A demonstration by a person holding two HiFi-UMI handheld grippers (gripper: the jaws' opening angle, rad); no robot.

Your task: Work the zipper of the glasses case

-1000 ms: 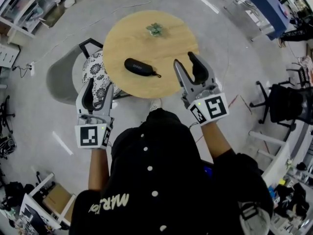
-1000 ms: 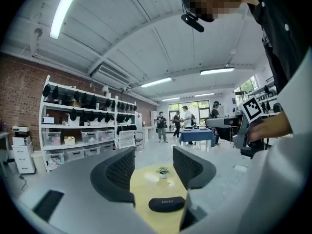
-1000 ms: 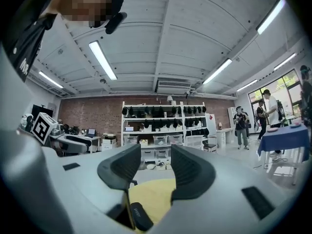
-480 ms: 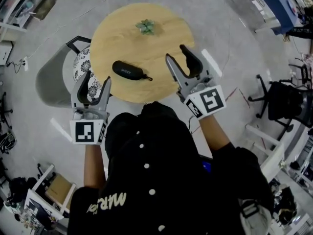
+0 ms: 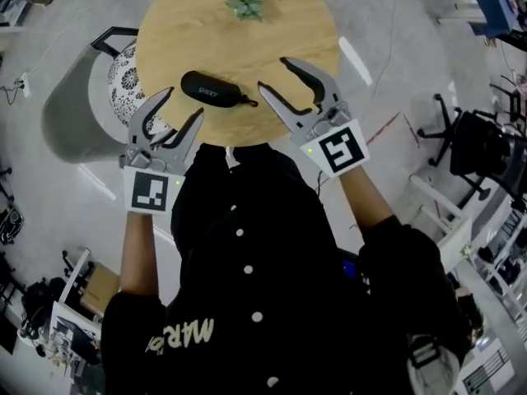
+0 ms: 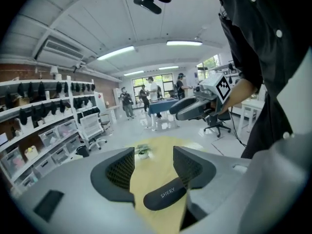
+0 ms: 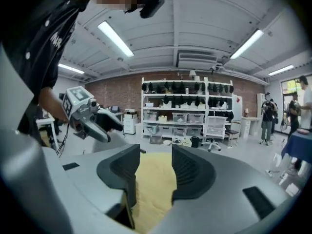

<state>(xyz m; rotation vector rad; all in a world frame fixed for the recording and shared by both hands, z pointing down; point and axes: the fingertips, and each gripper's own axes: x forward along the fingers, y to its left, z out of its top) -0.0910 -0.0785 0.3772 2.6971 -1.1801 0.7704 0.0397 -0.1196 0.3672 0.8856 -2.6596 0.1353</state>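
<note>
Head view, glasses case [image 5: 212, 94]: flat on the round bench [image 5: 280, 48], a thin tab, likely the zipper pull, trailing from its right end; untouched.
Head view, left hand-held gripper [image 5: 186, 102]: released, jaws spread, near the case's left end on the person's side; closer to the case than a second ago.
Head view, right hand-held gripper [image 5: 273, 72]: released, just beyond the case's tab end; likewise drawn in toward the case since the earlier frames.
Left gripper view: jaws apart, case ahead and low in the gap, nearer the right jaw, no pad on it.
Right gripper view: jaws apart, just opened wider, only bare bench between them; case out of frame.
Meaning for the task: approach nearly complete, zipper not yet worked; probably next, left steadying the case body and right closing on the tab.
</note>
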